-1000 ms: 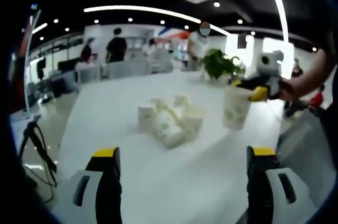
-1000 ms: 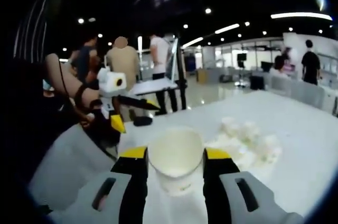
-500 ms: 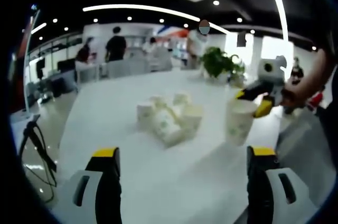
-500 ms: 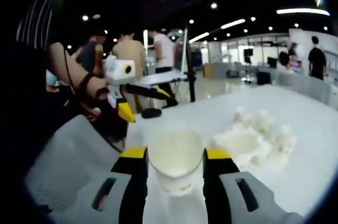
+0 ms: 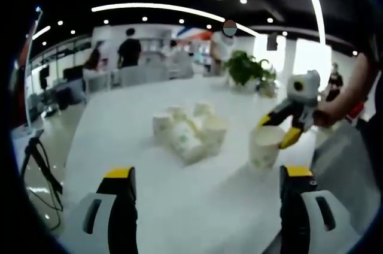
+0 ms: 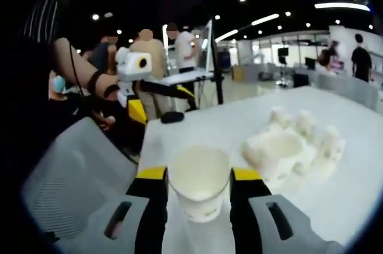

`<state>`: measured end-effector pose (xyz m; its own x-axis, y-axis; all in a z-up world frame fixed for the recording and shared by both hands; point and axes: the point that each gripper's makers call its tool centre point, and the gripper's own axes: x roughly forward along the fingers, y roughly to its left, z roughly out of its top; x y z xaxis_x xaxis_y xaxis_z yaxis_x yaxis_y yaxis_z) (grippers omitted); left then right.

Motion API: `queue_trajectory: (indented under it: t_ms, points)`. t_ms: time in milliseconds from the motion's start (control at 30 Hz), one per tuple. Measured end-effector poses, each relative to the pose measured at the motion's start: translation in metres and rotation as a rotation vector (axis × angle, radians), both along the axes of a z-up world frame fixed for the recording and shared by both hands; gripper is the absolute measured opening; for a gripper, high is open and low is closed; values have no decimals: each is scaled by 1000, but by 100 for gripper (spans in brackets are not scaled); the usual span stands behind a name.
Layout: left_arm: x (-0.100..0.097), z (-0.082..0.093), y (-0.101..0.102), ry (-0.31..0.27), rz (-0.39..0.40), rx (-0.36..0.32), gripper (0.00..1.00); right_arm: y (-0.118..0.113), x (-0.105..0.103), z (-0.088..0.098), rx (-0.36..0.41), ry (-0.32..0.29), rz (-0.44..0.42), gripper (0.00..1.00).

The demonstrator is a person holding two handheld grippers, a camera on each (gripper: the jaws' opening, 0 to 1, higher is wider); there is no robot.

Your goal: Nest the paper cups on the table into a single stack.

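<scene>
A white paper cup (image 6: 199, 183) with a faint green print stands upright between the jaws of my right gripper (image 6: 198, 177), which is shut on it. The left gripper view shows the same cup (image 5: 264, 147) held low over the white table (image 5: 179, 206), with the right gripper (image 5: 281, 130) on its rim. A heap of several paper cups (image 5: 190, 129) lies tumbled in the middle of the table; it shows as the cup heap (image 6: 293, 143) in the right gripper view. My left gripper (image 5: 206, 176) is open and holds nothing; it appears as the left gripper (image 6: 157, 99) in the right gripper view.
A potted green plant (image 5: 249, 72) stands at the table's far side. Chairs and several people (image 5: 127, 50) are behind the table. A grey mesh chair back (image 6: 78, 182) is close on the left in the right gripper view. A tripod (image 5: 40, 164) stands on the floor by the table's left edge.
The right gripper has carried its cup downward and closer to the table. The left gripper has stayed open and about where it was.
</scene>
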<state>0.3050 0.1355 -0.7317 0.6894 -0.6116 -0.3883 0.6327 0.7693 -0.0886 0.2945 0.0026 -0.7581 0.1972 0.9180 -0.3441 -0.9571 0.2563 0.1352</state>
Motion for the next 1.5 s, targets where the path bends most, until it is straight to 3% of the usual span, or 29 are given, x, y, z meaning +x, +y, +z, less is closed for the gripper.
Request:
queue_trajectory:
  t_ms: [433,1167,1500]
  points:
    - [2,1,4,13,2,5,100,8,10,-8,1,12,-4,36]
    - [3,-2,9,23,7,5,99,9,-4,-24,-16,4,27,36]
    - [0,-1,7,19,6,6,99,8,-7,-23,-23,2,35,38]
